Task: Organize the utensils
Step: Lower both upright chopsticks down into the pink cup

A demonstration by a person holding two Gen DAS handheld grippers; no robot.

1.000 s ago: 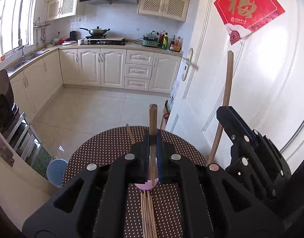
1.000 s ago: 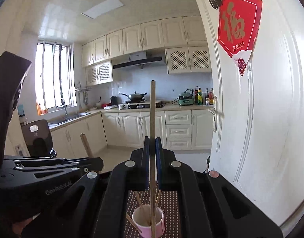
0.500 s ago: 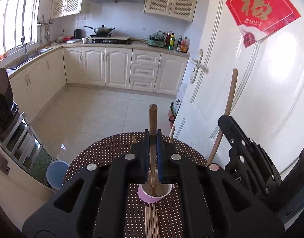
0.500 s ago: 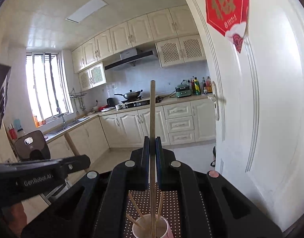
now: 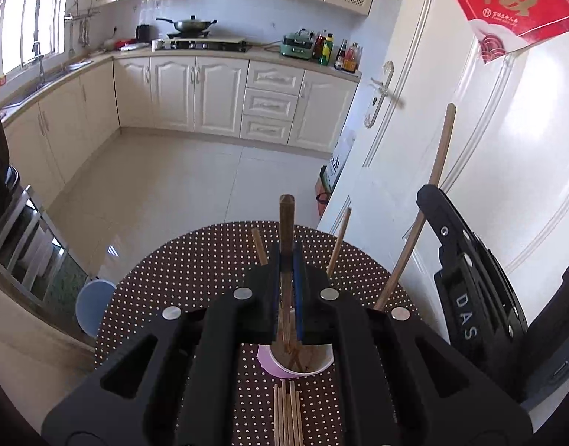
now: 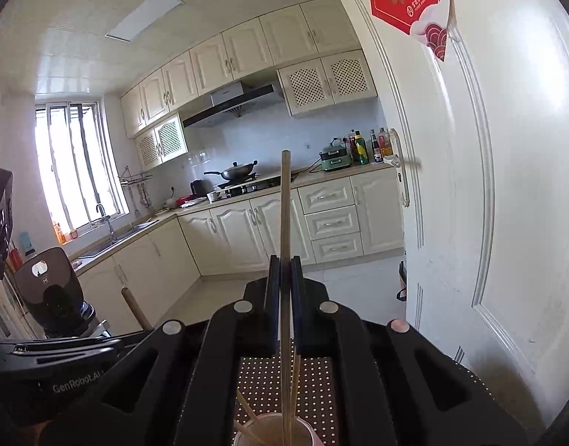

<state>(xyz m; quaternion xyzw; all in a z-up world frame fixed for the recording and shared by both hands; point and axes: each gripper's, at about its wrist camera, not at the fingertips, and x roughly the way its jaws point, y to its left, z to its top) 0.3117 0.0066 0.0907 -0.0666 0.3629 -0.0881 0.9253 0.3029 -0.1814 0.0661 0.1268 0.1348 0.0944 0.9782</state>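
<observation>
Both claws are found closed, each on a single chopstick. The left claw [image 5: 286,260] is clamped on a dark chopstick [image 5: 286,219], its lower end reaching into the pink cup [image 5: 269,366] on the dotted bench [image 5: 195,271]. The right claw [image 6: 282,271] is clamped on a pale chopstick [image 6: 284,204], likewise lowered into the cup. Several chopsticks already stand inside; a loose bundle [image 5: 286,409] lies just beside it. The insertion step is judged in hand. Release of both pieces, then collection from the bundle, is called for.
</observation>
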